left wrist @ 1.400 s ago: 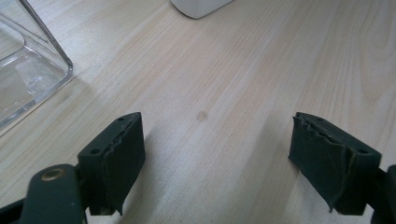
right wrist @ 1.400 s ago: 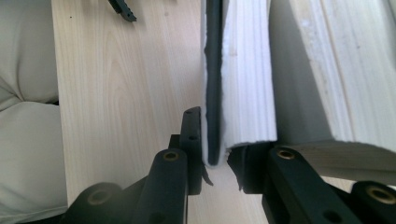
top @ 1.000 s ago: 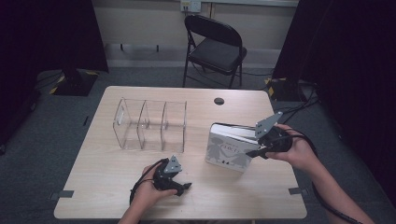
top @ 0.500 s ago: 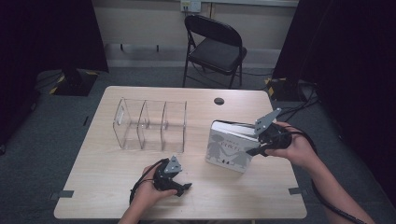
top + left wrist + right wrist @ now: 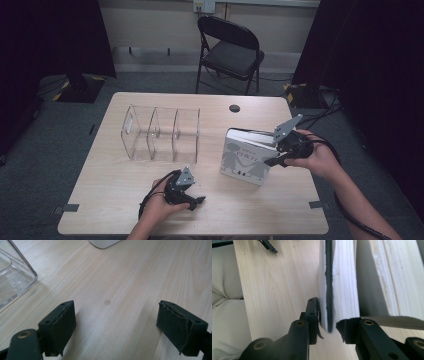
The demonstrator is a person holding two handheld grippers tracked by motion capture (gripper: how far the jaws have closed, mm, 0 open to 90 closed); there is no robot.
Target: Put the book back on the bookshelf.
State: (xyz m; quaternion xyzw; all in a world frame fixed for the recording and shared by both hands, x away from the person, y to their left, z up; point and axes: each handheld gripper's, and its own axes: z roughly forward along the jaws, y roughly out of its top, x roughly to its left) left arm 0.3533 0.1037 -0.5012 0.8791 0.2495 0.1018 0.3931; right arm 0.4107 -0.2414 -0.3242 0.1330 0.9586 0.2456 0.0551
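The right tool (image 5: 270, 160) has its jaws set on the near edge of the white hardcover book with grey child figures on its cover (image 5: 247, 161), which stands tilted on the pale wooden counter (image 5: 125, 200) towards its right side, spine end lifted and leaning towards the person's right hand. In the right gripper view the right tool (image 5: 329, 317) has one pad against the cover and the other under the white page block (image 5: 344, 290), so the book is still pinched between them. But those jaws have just been opening a little, with the book between them (a slackening, not yet a release, as far as the frames show). Set against the high views of a second and half a second ago, the book and both hands sit where they were. This reads as the hold being eased after the book was stood up or set down, and the book may tip flat if the pads come away now. The left tool (image 5: 197, 201) rests low on the counter near the front edge, well apart from the book. In the left gripper view its jaws (image 5: 116, 322) stand wide with bare wood between them. The clear plastic three-compartment organiser (image 5: 160, 132) stands empty to the book's left, and the book probably belongs in one of its slots.
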